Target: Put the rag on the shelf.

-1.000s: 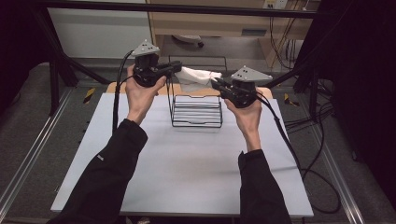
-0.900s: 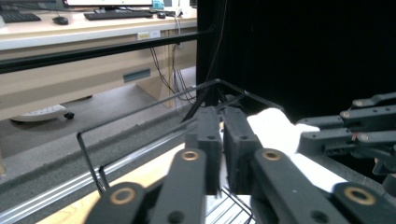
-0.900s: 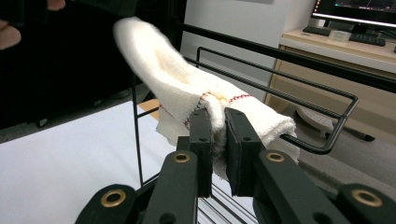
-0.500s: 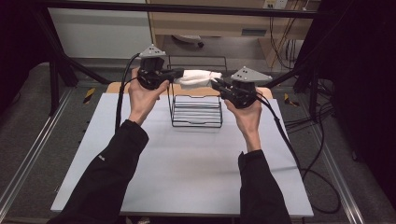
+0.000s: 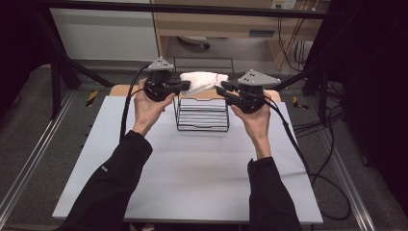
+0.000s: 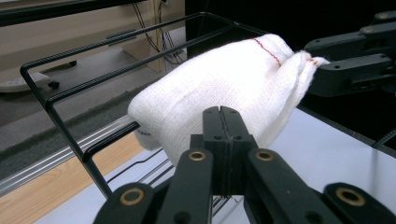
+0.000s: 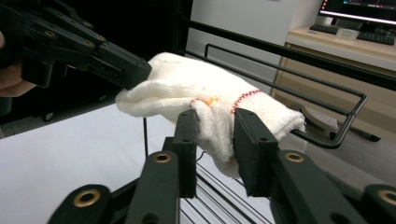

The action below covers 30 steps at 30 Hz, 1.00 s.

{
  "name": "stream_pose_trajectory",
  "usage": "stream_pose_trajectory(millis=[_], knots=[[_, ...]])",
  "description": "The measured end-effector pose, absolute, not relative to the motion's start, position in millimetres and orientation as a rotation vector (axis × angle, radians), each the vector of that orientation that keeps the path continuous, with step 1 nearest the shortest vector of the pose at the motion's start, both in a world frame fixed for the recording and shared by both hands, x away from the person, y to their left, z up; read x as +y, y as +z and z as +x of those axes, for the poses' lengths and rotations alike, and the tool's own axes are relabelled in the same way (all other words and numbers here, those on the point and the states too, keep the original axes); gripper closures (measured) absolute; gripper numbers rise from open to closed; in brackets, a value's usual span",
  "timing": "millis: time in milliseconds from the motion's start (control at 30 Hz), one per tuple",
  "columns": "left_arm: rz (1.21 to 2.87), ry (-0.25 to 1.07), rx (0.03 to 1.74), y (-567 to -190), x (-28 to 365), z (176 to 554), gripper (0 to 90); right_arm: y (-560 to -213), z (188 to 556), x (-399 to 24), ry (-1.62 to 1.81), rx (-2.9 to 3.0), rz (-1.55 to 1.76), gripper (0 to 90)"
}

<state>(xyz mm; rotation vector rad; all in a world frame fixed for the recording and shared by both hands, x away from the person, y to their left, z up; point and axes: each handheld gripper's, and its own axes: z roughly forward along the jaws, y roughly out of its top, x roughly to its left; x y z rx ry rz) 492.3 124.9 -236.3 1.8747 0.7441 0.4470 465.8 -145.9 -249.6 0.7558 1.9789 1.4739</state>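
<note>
Draping over the top rail of a black wire rack [image 5: 202, 113] near the far edge of the table [image 5: 192, 173], the white knitted glove [image 5: 202, 81] hangs between the two grippers. The left gripper [image 5: 185, 85] has its jaws pressed fully together in the left gripper view, clamped at the glove's near end, though whether fabric is actually pinched between them or merely lies behind them is hard to say. The right gripper [image 7: 212, 140] has just been opening its jaws: they stand narrowly apart with the cuff end, marked by red stitching, bunched between them, and the pads look to be barely touching the cloth, no longer squeezing it. Judging by its slack folds, the glove is light, soft and limp; it will sag, fold and slide off a thin rail if only one end is released, so it is best taken at the thicker cuff hem or by a gathered bunch of knit, not a single layer. Its fingers are tucked out of sight, its underside is hidden, and the rack's far rail blends into the dark background.
</note>
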Motion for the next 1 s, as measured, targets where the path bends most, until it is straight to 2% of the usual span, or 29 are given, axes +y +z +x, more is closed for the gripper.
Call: stream_pose_trajectory(millis=[100, 167, 300, 400, 667, 1000], knots=[[1.891, 0.461, 0.742, -239, 123, 492, 89.9, -242, 464, -145, 1.486, 1.968, 0.752, 63.8], [1.894, 0.463, 0.739, -242, 123, 493, 89.9, -236, 464, -143, 1.500, 1.963, 0.747, 65.8], [1.901, 0.459, 0.744, -249, 123, 494, 89.8, -237, 468, -135, 1.488, 2.021, 0.800, 82.2], [1.907, 0.461, 0.737, -253, 124, 493, 89.7, -249, 472, -133, 1.451, 2.061, 0.857, 89.6], [1.909, 0.470, 0.764, -261, 122, 498, 89.0, -274, 486, -143, 1.395, 2.047, 0.972, 90.0], [1.898, 0.471, 0.782, -266, 118, 504, 89.2, -279, 490, -146, 1.422, 2.014, 0.971, 88.8]])
